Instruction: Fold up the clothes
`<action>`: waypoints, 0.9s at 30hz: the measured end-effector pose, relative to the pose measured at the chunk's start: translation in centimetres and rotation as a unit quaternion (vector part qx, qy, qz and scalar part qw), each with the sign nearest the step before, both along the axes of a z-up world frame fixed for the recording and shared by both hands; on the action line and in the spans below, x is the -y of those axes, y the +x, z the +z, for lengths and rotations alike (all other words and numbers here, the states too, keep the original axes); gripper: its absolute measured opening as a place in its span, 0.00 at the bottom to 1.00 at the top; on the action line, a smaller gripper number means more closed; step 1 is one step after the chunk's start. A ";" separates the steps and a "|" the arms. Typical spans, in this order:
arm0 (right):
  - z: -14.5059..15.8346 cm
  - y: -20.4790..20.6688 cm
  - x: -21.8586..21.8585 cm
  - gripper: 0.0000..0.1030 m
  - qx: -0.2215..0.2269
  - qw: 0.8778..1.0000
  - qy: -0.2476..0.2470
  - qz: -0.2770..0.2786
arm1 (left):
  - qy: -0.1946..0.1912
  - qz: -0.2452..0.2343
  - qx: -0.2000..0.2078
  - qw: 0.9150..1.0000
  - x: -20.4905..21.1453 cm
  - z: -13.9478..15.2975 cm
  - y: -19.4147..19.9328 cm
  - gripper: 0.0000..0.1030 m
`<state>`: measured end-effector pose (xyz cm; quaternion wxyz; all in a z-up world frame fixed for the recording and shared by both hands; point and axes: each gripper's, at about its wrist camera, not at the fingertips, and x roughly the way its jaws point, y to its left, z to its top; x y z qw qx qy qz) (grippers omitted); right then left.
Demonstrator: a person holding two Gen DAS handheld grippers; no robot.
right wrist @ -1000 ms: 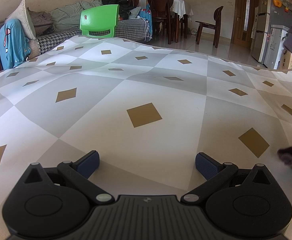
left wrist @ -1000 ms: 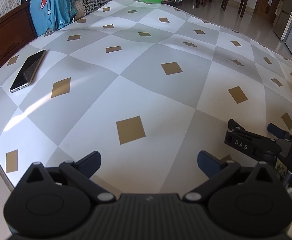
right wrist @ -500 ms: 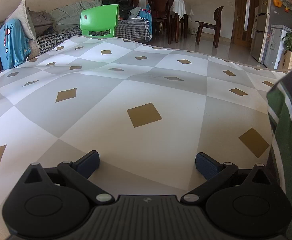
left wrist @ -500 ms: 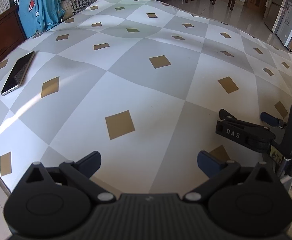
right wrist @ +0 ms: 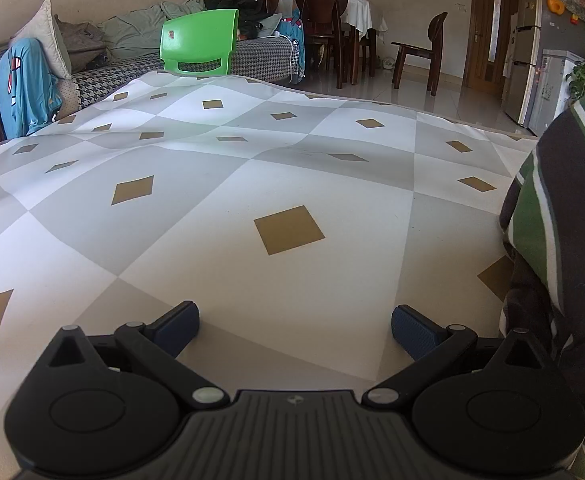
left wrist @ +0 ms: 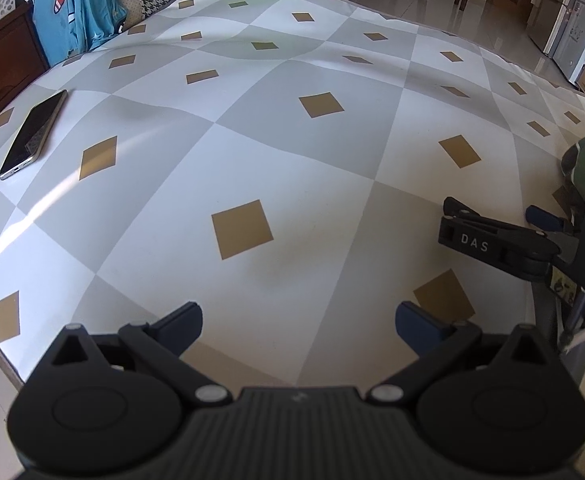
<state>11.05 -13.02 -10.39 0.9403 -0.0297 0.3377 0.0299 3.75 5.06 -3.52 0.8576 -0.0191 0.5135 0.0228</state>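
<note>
The left claw [left wrist: 298,322] is hovering low over the near edge of the surface [left wrist: 252,152], its blue-padded fingers spread wide with nothing between them. The right claw [right wrist: 294,322] is doing the same a little to the right, jaws wide apart and empty; in the left wrist view it is showing as a black body marked "DAS" at the right edge [left wrist: 496,226]. Both are sitting above a smooth cloth of grey and white diamonds dotted with small tan squares. Just beside the right claw, at the right edge of the surface, a green, dark grey and white striped garment [right wrist: 560,240] is hanging in a bunched mass, its lower folds touching the cloth. Far to the left, a dark flat smartphone [left wrist: 32,134] is lying face up on the cloth. Beyond the far edge, a bright green plastic chair [right wrist: 198,42] is standing against a houndstooth-covered sofa [right wrist: 252,56].
</note>
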 end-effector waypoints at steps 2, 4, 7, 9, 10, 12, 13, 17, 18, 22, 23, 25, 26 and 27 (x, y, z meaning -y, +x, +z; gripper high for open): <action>0.0 0.0 0.0 1.00 0.000 1.000 0.000 0.000 | 0.000 -0.002 -0.005 1.000 0.2 -0.2 0.0 1.00; 0.0 0.0 0.0 1.00 0.000 1.000 0.000 0.000 | -0.005 -0.001 -0.007 1.000 0.2 -0.3 0.0 1.00; 0.0 0.0 0.0 1.00 0.000 1.000 0.000 0.000 | 0.000 -0.004 -0.010 1.000 0.4 -0.5 0.0 1.00; 0.0 0.0 0.0 1.00 0.000 1.000 0.000 0.000 | 0.005 -0.007 -0.011 1.000 0.6 -0.7 0.0 1.00; 0.0 0.0 0.0 1.00 0.000 1.000 0.000 0.000 | 0.009 -0.008 -0.012 1.000 0.6 -0.8 0.0 1.00; 0.0 0.0 0.0 1.00 0.000 1.000 0.000 0.000 | 0.016 -0.010 -0.012 1.000 0.8 -0.9 0.0 1.00; 0.0 0.0 0.0 1.00 0.000 1.000 0.000 0.000 | 0.017 -0.010 -0.011 1.000 0.9 -0.8 0.0 1.00; 0.0 0.0 0.0 1.00 0.000 1.000 0.000 0.000 | 0.025 -0.015 -0.005 1.000 1.2 -0.8 -0.2 1.00; 0.0 0.0 0.0 1.00 0.000 1.000 0.000 0.000 | 0.027 -0.017 -0.005 0.999 1.3 -0.8 -0.3 1.00; 0.0 0.0 0.0 1.00 0.000 1.000 0.000 0.000 | 0.029 -0.022 -0.009 0.999 1.4 -1.1 -0.6 1.00; 0.0 0.0 0.0 1.00 0.000 1.000 0.000 0.000 | 0.030 -0.023 -0.011 0.999 1.4 -1.2 -0.6 1.00; 0.0 0.0 0.0 1.00 0.000 1.000 0.000 0.000 | 0.029 -0.021 -0.014 0.999 1.3 -1.3 -0.6 1.00; 0.0 0.0 0.0 1.00 0.000 1.000 0.000 0.000 | 0.026 -0.019 -0.015 0.999 1.3 -1.3 -0.6 1.00; 0.0 0.0 0.0 1.00 0.000 1.000 0.000 0.000 | 0.023 -0.018 -0.014 0.999 1.2 -1.3 -0.6 1.00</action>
